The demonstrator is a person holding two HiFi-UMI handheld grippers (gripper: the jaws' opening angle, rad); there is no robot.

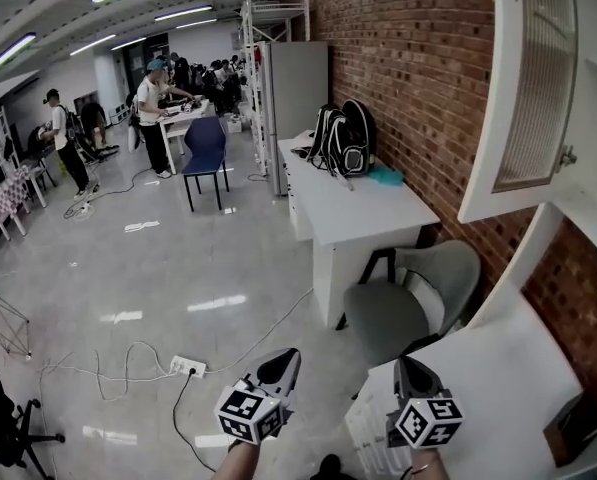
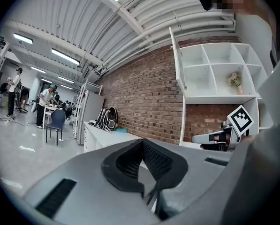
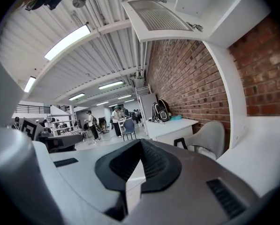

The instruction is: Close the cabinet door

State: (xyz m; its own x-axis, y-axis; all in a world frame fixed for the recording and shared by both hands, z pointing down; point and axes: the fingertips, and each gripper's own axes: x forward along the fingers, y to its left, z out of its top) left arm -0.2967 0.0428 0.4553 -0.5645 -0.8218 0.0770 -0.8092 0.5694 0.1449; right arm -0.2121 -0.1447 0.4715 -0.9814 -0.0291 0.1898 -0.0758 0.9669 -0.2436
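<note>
Holding both low before me, my left gripper (image 1: 286, 361) and right gripper (image 1: 409, 370) have their jaws pressed together and empty, probably readied to push. Up to my right, well apart, the louvred cabinet door (image 1: 533, 88) stands swung open.

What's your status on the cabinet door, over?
Left tool shut, empty; right tool shut, empty, both low. Cabinet door wide open, untouched. Nothing visible in its swing; grey chair sits below.

Cabinet door (image 1: 533, 88) top beyond the head view's upper edge; shelf ornament (image 2: 234, 80) indistinct.
</note>
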